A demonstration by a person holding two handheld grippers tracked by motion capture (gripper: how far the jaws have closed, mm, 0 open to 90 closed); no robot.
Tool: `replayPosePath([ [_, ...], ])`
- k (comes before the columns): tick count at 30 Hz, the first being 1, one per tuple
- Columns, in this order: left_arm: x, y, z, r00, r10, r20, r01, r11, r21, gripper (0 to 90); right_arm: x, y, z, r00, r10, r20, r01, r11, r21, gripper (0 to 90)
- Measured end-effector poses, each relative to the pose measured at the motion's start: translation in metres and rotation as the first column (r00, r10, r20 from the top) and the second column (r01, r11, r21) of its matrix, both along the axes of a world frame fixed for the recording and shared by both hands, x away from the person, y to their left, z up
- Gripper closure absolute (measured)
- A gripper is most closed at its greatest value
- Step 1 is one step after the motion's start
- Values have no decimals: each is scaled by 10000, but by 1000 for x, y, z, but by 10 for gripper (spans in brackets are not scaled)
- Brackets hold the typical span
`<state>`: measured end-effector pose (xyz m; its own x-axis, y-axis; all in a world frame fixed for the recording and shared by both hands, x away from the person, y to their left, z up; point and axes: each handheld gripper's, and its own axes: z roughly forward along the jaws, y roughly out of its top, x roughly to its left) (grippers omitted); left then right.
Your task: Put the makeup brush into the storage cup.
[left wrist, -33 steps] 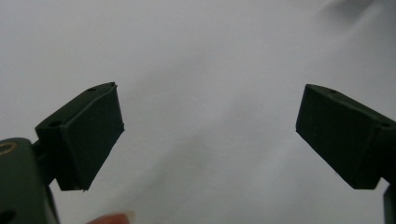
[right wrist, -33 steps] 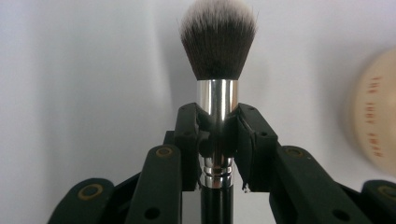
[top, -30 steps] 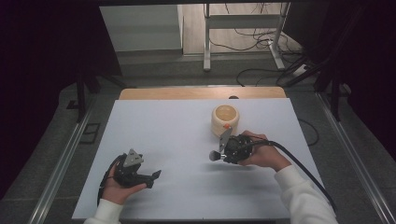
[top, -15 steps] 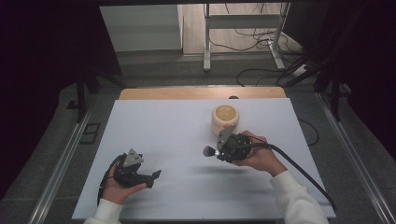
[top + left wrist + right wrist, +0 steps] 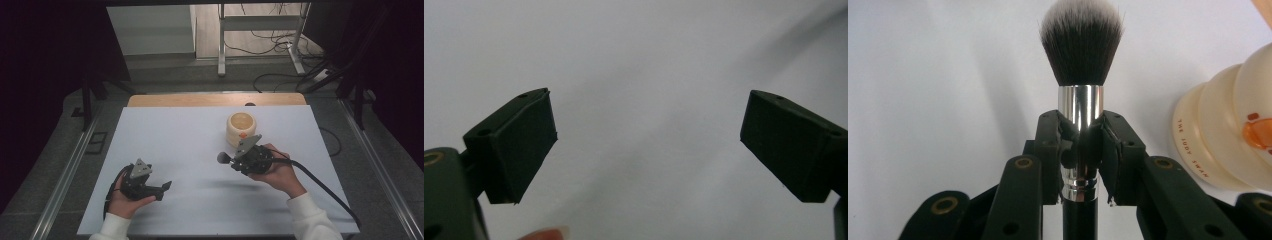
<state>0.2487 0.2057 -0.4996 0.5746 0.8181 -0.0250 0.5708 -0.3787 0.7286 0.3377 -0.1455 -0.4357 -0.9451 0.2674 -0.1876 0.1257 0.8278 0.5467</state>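
Observation:
A makeup brush with dark, white-tipped bristles and a silver ferrule stands between the jaws of my right gripper, which is shut on the ferrule. In the high view the right gripper is held above the table's right half, and the brush points left. A cream, ribbed holder with an orange mark stands just behind it; the same holder is at the right edge of the right gripper view. My left gripper rests at the front left, open with nothing between its pads.
The white table top has bare room across its left and middle. A wooden strip runs along its far edge. Metal rails flank the table, and cables lie on the floor behind it.
My right gripper has shifted a little to the left with the brush held in it. The left gripper has stayed where it was.

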Motion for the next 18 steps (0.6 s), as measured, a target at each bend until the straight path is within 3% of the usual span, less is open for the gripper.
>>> replayPosePath([
  [13,0,-1,-1,10000,-21,48,21,10000,-56,89,0,-6,-5,9984,-568,-58,570,9974,441,718],
  [18,-1,-3,0,9999,-38,142,43,9994,-350,107,0,-12,-3,9948,-1010,-153,1021,9899,987,718],
])
